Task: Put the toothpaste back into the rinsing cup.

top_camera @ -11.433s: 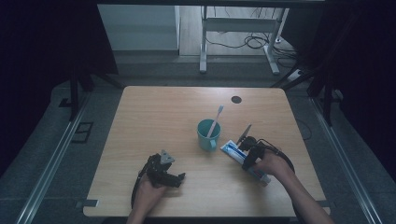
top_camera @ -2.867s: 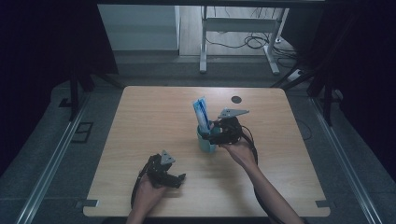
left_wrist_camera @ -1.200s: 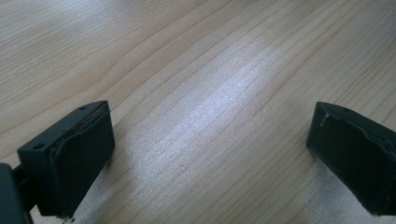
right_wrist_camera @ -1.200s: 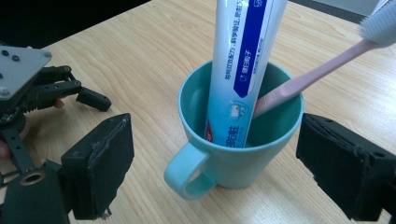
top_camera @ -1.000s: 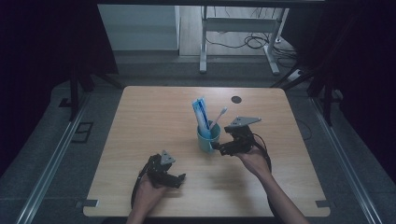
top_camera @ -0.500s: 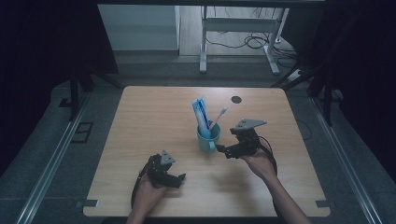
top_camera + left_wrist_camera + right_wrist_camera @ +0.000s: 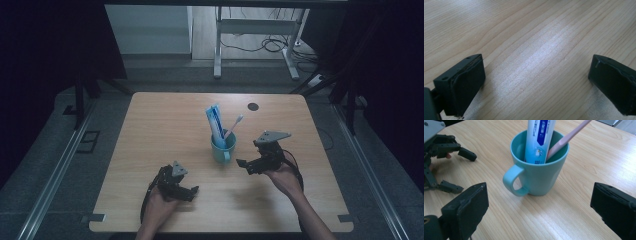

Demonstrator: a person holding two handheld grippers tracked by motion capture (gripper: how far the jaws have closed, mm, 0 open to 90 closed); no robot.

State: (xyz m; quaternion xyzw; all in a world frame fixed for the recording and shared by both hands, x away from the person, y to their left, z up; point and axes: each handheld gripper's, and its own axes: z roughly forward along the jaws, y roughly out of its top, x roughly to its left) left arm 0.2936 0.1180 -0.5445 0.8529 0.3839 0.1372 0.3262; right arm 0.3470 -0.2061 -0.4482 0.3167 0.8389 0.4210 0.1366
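Wooden bench (image 7: 165, 125): your right gripper (image 7: 246, 165) just right of mug (image 7: 222, 148) (toothpaste (image 7: 215, 120), toothbrush (image 7: 233, 125) inside), jaws just opened, empty; left gripper (image 7: 192, 191) near edge, released.

A teal mug (image 7: 223, 149) stands upright near the middle of the wooden worktop (image 7: 155, 125). In the right gripper view its glossy, rounded wall tapers slightly toward the base, and its loop handle (image 7: 513, 180) points toward the camera's left. Inside it a toothpaste tube (image 7: 215, 121) stands nearly upright, white and light blue with a dark blue printed band, its lower end hidden in the mug and its flat crimped end rising well above the rim. Beside the tube a pale pink toothbrush (image 7: 567, 136) leans against the rim, its handle slanting up and away; in the high view its whitish head (image 7: 239, 119) tilts toward the right.
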